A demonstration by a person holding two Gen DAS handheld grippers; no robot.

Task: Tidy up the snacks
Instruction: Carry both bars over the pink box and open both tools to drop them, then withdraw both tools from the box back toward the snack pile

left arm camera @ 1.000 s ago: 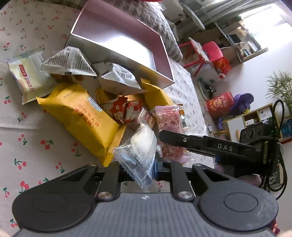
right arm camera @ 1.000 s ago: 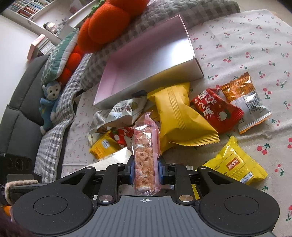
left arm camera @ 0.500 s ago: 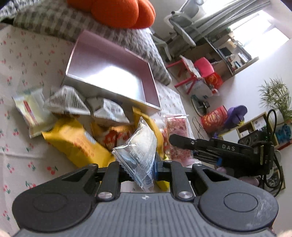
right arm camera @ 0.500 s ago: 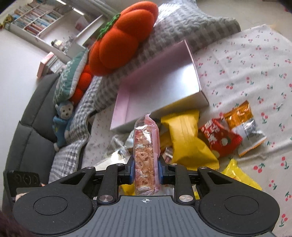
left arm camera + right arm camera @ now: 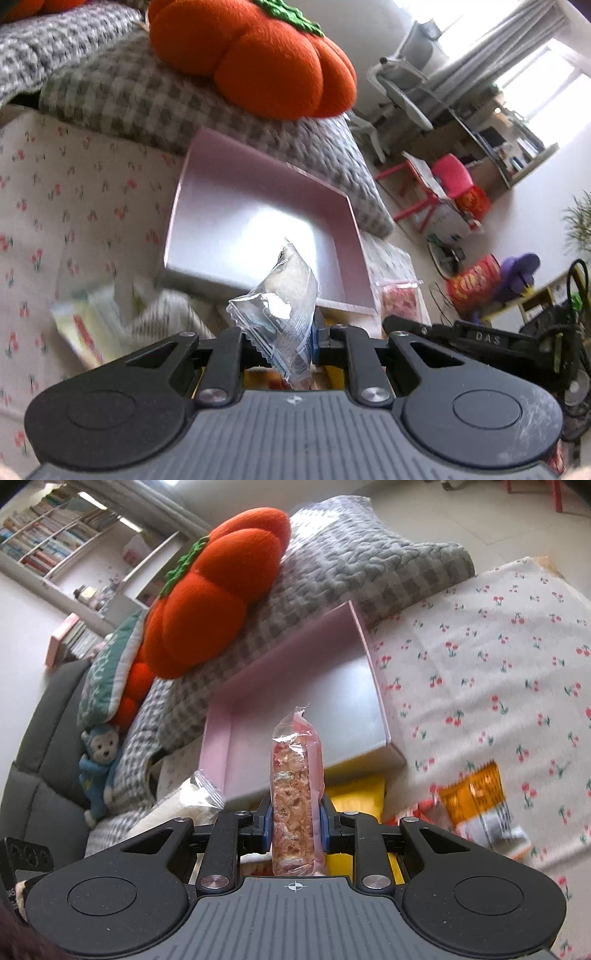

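Observation:
My left gripper (image 5: 282,341) is shut on a clear packet with a white snack (image 5: 280,306) and holds it raised in front of the empty pink box (image 5: 236,221). My right gripper (image 5: 295,827) is shut on a pink-wrapped crispy snack bar (image 5: 297,790), upright, raised before the same pink box (image 5: 325,698). The right gripper's arm (image 5: 461,339) and its pink bar (image 5: 400,299) show at the right of the left wrist view. The clear packet (image 5: 195,797) shows at the left of the right wrist view.
Loose snacks lie on the cherry-print cloth (image 5: 498,657): an orange-and-silver packet (image 5: 480,808), a yellow bag (image 5: 354,794), a pale packet (image 5: 85,317). An orange pumpkin cushion (image 5: 255,55) and a grey checked blanket (image 5: 122,96) lie behind the box. A blue monkey toy (image 5: 99,764) sits far left.
Both grippers have risen with their snacks and moved toward the pink box. The snack pile has dropped low in both views.

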